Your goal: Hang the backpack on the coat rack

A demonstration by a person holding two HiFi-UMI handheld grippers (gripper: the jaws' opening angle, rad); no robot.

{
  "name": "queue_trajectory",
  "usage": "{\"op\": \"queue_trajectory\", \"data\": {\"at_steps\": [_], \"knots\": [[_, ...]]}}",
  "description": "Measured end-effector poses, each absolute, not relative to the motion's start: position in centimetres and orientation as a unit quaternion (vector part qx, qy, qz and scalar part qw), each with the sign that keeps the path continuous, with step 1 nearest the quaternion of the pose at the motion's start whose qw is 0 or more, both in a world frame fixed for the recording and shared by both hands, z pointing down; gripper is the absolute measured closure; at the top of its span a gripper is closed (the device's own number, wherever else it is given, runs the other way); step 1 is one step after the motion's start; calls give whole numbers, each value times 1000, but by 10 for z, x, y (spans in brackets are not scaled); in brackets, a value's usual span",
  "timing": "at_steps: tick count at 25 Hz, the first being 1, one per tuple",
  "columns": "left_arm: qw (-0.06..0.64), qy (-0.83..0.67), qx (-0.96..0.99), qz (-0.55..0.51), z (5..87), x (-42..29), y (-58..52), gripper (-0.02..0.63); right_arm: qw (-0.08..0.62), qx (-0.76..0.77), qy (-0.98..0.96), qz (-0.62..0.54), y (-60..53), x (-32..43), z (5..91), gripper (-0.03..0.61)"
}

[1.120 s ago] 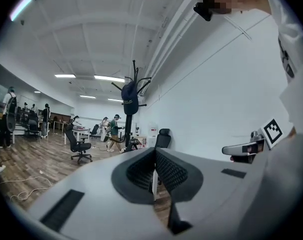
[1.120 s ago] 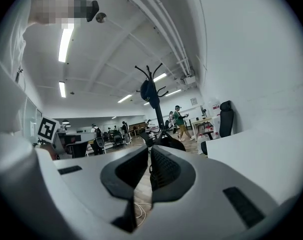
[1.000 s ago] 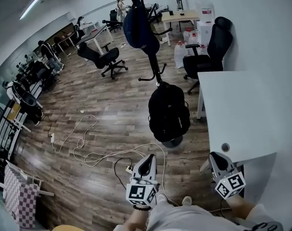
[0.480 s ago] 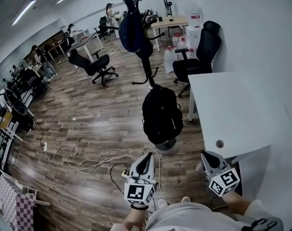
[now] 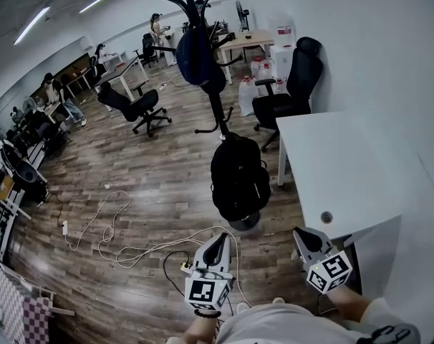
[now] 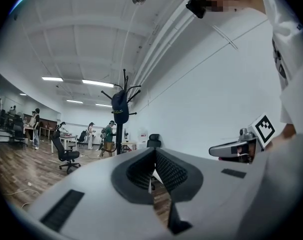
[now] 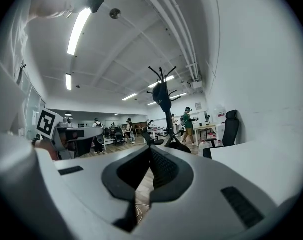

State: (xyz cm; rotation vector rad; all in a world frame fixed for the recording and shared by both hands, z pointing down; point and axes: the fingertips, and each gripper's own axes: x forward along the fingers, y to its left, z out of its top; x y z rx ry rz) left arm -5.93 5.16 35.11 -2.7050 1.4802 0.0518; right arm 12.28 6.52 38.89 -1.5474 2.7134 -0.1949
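In the head view I have both tools low and close in: the left gripper [image 5: 220,240] and the right gripper [image 5: 304,235] are each pressed shut on nothing. Well ahead of their tips, the backpack [image 5: 238,178] seems to hang from a low hook of the coat rack [image 5: 215,106], so I judge the hanging done and the grippers parked clear of it. In the left gripper view the jaws meet, and the rack rises far beyond them with a blue bag [image 6: 120,106] up high. In the right gripper view the jaws meet too, and the backpack's top peeks just above the tips.
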Motion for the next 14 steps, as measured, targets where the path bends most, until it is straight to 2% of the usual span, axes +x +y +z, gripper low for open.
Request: {"op": "queue_trajectory", "data": {"at_steps": [8, 14], "knots": [[8, 475, -880, 11, 363, -65, 48, 604, -9, -498, 866, -50, 66, 111, 394, 565], [3, 469, -883, 10, 366, -62, 49, 605, 6, -487, 872, -52, 71, 106, 389, 565]]}}
